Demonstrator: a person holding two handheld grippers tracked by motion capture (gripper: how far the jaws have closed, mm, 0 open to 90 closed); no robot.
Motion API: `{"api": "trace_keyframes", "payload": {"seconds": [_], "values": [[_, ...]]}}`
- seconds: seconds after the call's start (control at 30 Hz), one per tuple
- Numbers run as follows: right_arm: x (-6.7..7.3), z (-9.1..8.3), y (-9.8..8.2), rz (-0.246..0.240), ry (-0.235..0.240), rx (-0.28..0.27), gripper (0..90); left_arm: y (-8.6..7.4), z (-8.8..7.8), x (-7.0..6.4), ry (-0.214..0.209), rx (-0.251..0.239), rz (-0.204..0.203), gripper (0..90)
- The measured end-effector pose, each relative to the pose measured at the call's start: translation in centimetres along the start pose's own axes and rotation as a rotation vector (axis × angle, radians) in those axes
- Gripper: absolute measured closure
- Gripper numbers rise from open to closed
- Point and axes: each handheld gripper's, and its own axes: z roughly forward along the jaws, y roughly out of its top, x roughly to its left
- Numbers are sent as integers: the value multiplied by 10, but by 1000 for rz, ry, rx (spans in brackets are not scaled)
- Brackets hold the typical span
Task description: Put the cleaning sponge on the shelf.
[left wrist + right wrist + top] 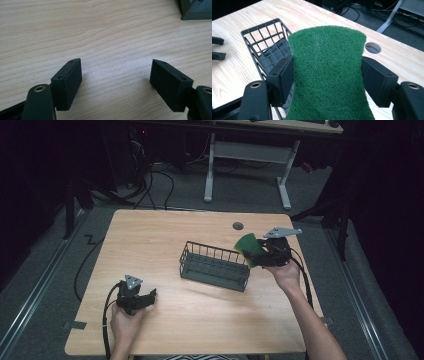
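A green scouring pad is pinched at its waist between the two black jaws of my right gripper, which is shut on it. In the high view that gripper holds the pad just above the right end of a dark wire basket that stands in the middle of the wooden table. The basket looks empty. My left gripper rests near the table's front left, open. Its jaws stand wide apart over bare wood with nothing between them.
A round cable hole sits in the table beyond the basket. A corner of the basket shows at the top right of the left gripper view. Behind the table stand a white desk frame and floor cables.
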Motion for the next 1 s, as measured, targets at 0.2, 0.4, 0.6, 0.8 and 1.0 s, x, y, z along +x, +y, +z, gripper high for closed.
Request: {"api": "trace_keyframes", "payload": {"seconds": [0.2, 0.4, 0.6, 0.8, 1.0], "values": [[5, 16, 3, -33, 10, 31, 303, 0, 0, 0, 0, 0, 0, 261], [10, 31, 3, -63, 19, 66, 303, 0, 0, 0, -1, 0, 0, 261], [15, 37, 2, -88, 20, 83, 302, 0, 0, 0, -1, 0, 1, 261], [18, 39, 1, -105, 25, 95, 301, 0, 0, 0, -1, 0, 1, 261], [20, 42, 0, -121, 30, 106, 301, 0, 0, 0, -1, 0, 1, 261]]}}
